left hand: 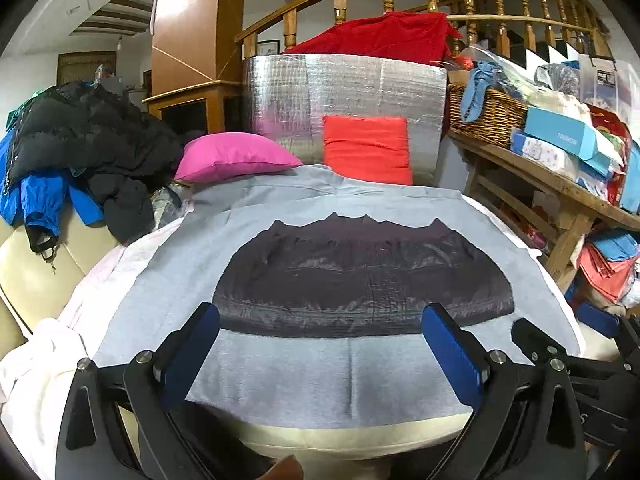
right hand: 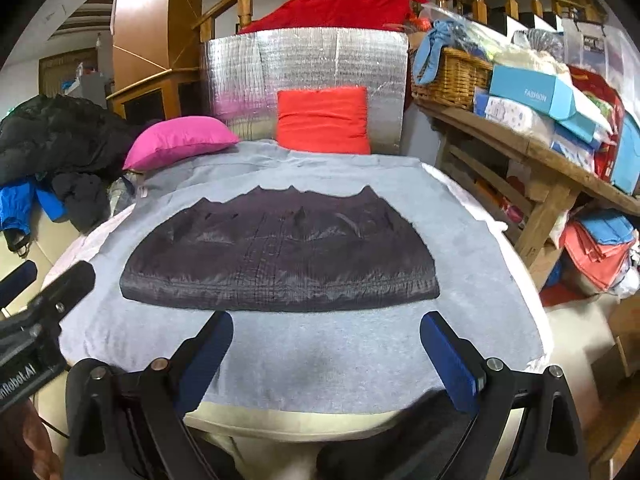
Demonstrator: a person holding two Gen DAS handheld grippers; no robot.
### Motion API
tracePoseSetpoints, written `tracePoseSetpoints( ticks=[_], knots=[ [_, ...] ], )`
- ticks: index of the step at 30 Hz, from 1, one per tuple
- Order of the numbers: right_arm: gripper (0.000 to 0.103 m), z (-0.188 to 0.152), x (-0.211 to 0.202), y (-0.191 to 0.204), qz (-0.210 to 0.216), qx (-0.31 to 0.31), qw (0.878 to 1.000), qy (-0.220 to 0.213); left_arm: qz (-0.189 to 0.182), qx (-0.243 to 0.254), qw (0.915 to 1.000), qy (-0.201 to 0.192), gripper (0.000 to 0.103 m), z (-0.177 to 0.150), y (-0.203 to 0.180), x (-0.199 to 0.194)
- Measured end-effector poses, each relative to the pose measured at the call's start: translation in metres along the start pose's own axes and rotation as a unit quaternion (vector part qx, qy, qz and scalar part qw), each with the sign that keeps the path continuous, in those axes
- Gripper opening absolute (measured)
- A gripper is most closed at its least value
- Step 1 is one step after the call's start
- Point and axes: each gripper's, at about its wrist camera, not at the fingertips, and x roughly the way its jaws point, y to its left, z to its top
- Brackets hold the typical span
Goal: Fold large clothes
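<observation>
1. Your left tool (left hand: 320, 320) is spread wide with nothing between its blue pads (left hand: 452, 354), hanging just short of the near edge of the dark garment (left hand: 362, 276).
2. Your right tool (right hand: 326, 328) is just as wide and just as empty, also poised over the bare grey strip in front of that garment.
3. The dark garment (right hand: 280, 256) lies flat and folded into a broad, rounded shape, centred on the grey cloth (right hand: 344, 360) that covers the worktop; its shiny quilted fabric shows creases along the far edge.
4. From the left wrist camera, you can see the right tool at the lower right corner, close beside your left one; from the right wrist camera, the left tool (right hand: 44, 284) shows at the left edge.
5. Behind the garment, a pink pillow (left hand: 236, 156) rests at the far left corner of the cloth and an orange-red cushion (left hand: 368, 148) stands upright against a silver foil panel (left hand: 344, 80).
6. A heap of black and blue jackets (left hand: 76, 152) sits well off to the left; a wicker basket (right hand: 452, 76) and boxes crowd the wooden shelf (right hand: 532, 152) on the right.
</observation>
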Motion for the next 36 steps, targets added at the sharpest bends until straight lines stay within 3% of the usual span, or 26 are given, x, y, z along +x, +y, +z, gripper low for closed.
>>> tracePoseSetpoints(
  ticks=[36],
  knots=[
    [0.096, -0.0009, -0.0081, 0.0030, -0.009, -0.004, 1.000, -0.009, 0.000, -0.006, 0.9997, 0.022, 0.101, -0.0032, 0.0023, 0.0036]
  ],
)
